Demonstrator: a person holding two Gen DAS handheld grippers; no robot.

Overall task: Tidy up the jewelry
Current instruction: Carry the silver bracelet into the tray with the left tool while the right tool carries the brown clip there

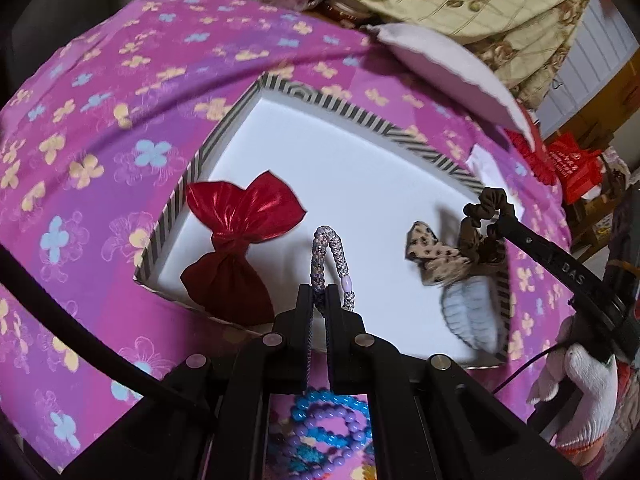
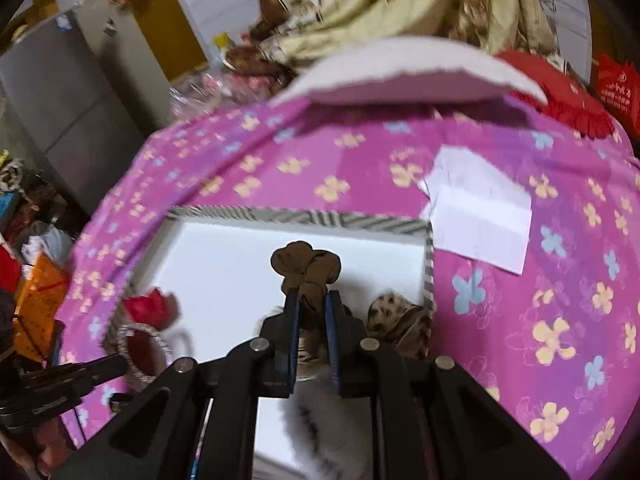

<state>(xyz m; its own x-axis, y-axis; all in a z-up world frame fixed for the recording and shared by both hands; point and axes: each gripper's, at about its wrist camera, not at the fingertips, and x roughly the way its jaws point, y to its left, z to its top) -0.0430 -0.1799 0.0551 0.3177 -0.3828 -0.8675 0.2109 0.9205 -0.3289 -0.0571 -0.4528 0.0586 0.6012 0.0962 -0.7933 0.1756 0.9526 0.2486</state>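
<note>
Left gripper (image 1: 320, 294) pinches braided hair tie (image 1: 330, 258), loop sticking past fingertips; right gripper (image 2: 312, 304) pinches brown scrunchie (image 2: 306, 266) over striped box (image 2: 429, 272).

Both wrist cameras look steeply down along their tongs, close above the striped box (image 1: 224, 128). Left wrist view faces it from the near-left corner, right wrist view from the near edge; they share its white floor.

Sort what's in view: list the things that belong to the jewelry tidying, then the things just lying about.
Belongs to the job:
striped box
red bow
braided hair tie, in the left gripper
brown scrunchie, in the right gripper
leopard-print bow
beaded bracelets

Lying about:
white paper
floral bedding
red bag
</note>
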